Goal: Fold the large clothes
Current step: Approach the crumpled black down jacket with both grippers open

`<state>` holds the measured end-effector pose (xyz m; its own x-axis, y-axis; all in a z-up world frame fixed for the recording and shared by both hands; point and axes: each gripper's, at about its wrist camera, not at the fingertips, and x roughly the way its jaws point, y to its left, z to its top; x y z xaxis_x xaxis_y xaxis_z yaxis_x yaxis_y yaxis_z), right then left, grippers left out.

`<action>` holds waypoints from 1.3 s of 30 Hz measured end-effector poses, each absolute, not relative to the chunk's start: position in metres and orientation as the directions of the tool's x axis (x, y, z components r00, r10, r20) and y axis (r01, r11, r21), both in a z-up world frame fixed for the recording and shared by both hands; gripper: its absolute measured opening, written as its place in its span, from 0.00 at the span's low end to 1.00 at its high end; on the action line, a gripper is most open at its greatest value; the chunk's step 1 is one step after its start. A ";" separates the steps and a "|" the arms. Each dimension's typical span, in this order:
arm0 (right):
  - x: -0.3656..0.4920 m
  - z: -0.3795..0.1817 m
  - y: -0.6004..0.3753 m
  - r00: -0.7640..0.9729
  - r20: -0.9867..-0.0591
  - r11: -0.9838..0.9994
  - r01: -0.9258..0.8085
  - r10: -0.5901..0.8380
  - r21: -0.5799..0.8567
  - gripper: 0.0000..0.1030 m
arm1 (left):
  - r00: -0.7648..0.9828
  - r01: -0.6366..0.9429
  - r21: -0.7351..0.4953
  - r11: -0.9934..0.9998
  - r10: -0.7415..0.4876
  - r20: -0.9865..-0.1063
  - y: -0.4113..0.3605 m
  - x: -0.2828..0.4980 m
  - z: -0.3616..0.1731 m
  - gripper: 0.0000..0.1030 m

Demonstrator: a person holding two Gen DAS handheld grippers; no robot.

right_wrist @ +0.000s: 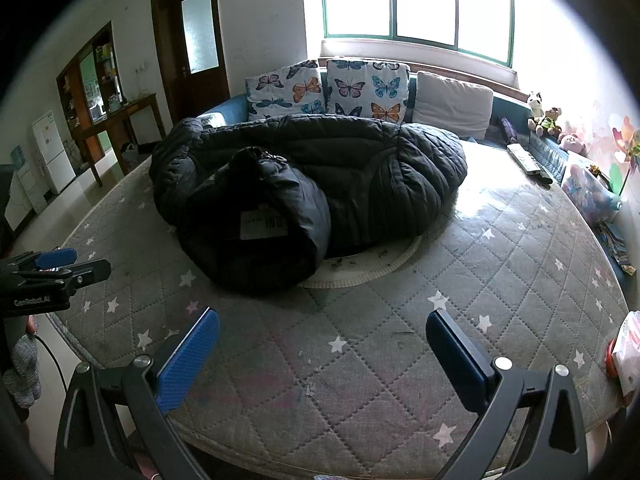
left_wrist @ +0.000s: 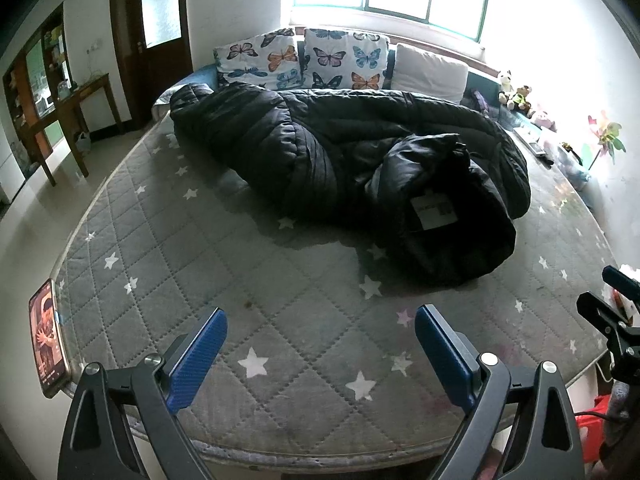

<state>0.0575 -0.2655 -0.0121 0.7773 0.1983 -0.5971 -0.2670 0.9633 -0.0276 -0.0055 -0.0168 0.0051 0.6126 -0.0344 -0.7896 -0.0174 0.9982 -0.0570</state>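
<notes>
Here, at the far left edge of the mattress, a phone is lying with its screen lit. The left gripper is hovering over the near edge, its jaws standing wide and holding nothing. Beyond it, the black puffer coat is lying bunched across the middle of the mattress, white label showing, below the butterfly pillows. The right gripper is likewise hanging over the quilted mattress, jaws wide apart and carrying nothing, well short of the coat.
</notes>
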 end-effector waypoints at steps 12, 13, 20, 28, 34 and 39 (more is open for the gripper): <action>0.057 -0.010 -0.265 0.777 -0.597 0.963 -0.269 0.197 -0.032 1.00 | 0.612 -0.012 -0.045 0.999 -0.028 -0.791 -0.019 -0.004 0.004 0.98; 0.058 -0.010 -0.265 0.778 -0.597 0.963 -0.269 0.197 -0.033 1.00 | 0.611 -0.011 -0.043 0.999 -0.028 -0.791 -0.020 -0.004 0.004 0.98; 0.060 -0.009 -0.263 0.778 -0.595 0.960 -0.276 0.202 -0.036 1.00 | 0.610 -0.010 -0.041 0.999 -0.026 -0.792 -0.020 -0.003 0.004 0.98; 0.063 -0.009 -0.262 0.779 -0.593 0.959 -0.280 0.204 -0.037 1.00 | 0.606 -0.006 -0.040 0.999 -0.028 -0.795 -0.021 0.000 0.005 0.98; 0.065 -0.008 -0.260 0.778 -0.591 0.956 -0.290 0.211 -0.041 1.00 | 0.598 0.002 -0.037 0.999 -0.031 -0.801 -0.023 0.007 0.004 0.98; 0.066 -0.008 -0.258 0.777 -0.592 0.955 -0.293 0.212 -0.043 1.00 | 0.599 0.008 -0.030 1.000 -0.028 -0.801 -0.023 0.012 0.004 0.98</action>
<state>0.0661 -0.2577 -0.0084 0.7774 0.2120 -0.5922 -0.2935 0.9550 -0.0434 0.0122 -0.0233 0.0040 0.5986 -0.0284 -0.8005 0.0079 0.9995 -0.0296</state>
